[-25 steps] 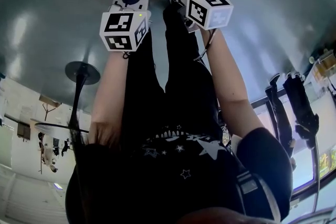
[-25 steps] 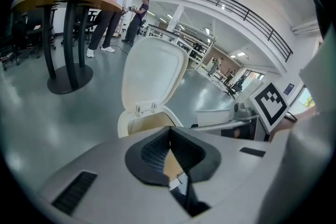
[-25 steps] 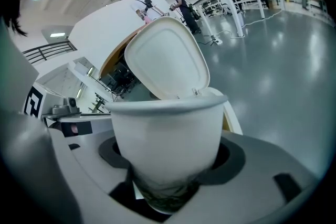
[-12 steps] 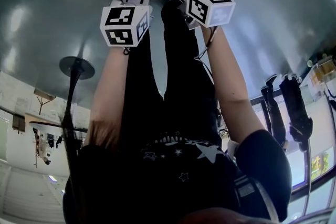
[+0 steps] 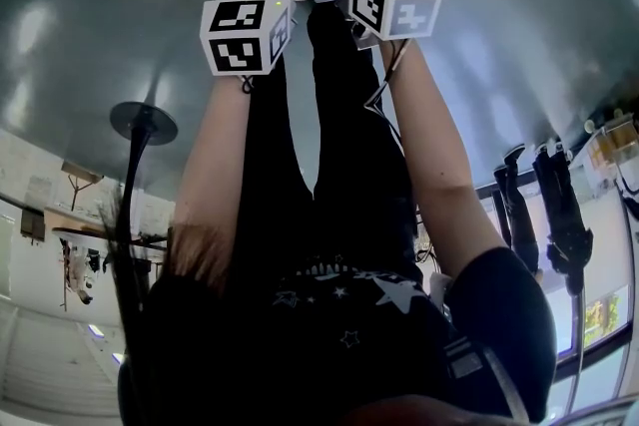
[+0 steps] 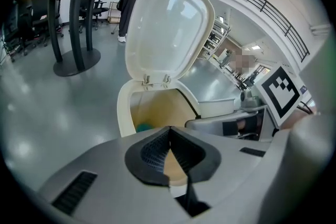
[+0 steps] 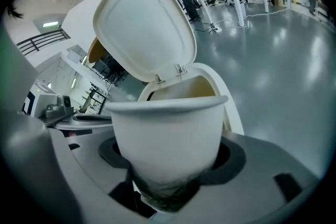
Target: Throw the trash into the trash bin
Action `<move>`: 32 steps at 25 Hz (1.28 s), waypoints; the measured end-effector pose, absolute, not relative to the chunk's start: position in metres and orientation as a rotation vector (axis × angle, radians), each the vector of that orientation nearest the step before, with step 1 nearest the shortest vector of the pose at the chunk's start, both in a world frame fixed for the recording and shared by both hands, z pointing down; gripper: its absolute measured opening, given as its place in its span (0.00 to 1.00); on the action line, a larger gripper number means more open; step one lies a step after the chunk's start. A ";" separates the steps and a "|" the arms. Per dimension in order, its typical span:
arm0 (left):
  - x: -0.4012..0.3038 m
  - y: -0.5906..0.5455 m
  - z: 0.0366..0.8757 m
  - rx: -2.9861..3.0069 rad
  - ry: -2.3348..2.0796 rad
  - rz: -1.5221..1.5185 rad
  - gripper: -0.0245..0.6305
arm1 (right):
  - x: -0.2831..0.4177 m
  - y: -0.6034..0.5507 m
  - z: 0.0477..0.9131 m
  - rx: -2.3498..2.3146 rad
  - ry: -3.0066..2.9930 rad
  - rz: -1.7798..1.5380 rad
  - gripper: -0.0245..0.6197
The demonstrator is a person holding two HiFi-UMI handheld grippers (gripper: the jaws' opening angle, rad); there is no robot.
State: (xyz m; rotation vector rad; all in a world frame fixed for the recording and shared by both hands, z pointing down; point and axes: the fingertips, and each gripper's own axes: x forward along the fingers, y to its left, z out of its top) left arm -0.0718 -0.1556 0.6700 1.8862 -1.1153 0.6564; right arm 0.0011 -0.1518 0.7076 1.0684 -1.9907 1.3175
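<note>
The right tongs [image 7: 167, 162] are clenched on the lower wall of a white paper cup [image 7: 168, 134], which stands upright in them. The left tongs [image 6: 169, 152] are pressed together with nothing between them, just beside the right pair.

Both point down at a cream plastic trash bin [image 6: 126, 113] standing on the glossy grey floor [image 6: 42, 107]. Its hinged lid [image 6: 168, 29] is already tipped fully up, and a small teal thing [image 6: 143, 126] lies inside.

In the head view the cup hangs at the right side of the bin's open mouth, near its rim and clear of it.

The carry looks nearly done. What remains is to bring the cup squarely over the opening and release it.
</note>
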 end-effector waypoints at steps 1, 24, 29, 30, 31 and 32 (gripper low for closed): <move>-0.071 -0.156 0.670 1.884 -1.114 0.662 0.05 | 0.001 -0.151 0.707 1.057 -1.984 1.315 0.55; -0.067 -0.151 0.688 1.871 -1.058 0.740 0.05 | -0.002 -0.143 0.723 0.991 -1.900 1.337 0.65; -0.070 -0.152 0.679 1.881 -1.057 0.743 0.05 | 0.005 -0.150 0.712 1.038 -1.903 1.341 0.65; -0.072 -0.153 0.680 1.884 -1.056 0.743 0.05 | 0.004 -0.153 0.712 1.049 -1.906 1.340 0.65; -0.074 -0.155 0.680 1.887 -1.055 0.743 0.05 | 0.003 -0.155 0.711 1.057 -1.907 1.339 0.65; -0.075 -0.156 0.681 1.890 -1.054 0.743 0.05 | 0.003 -0.157 0.711 1.062 -1.908 1.339 0.65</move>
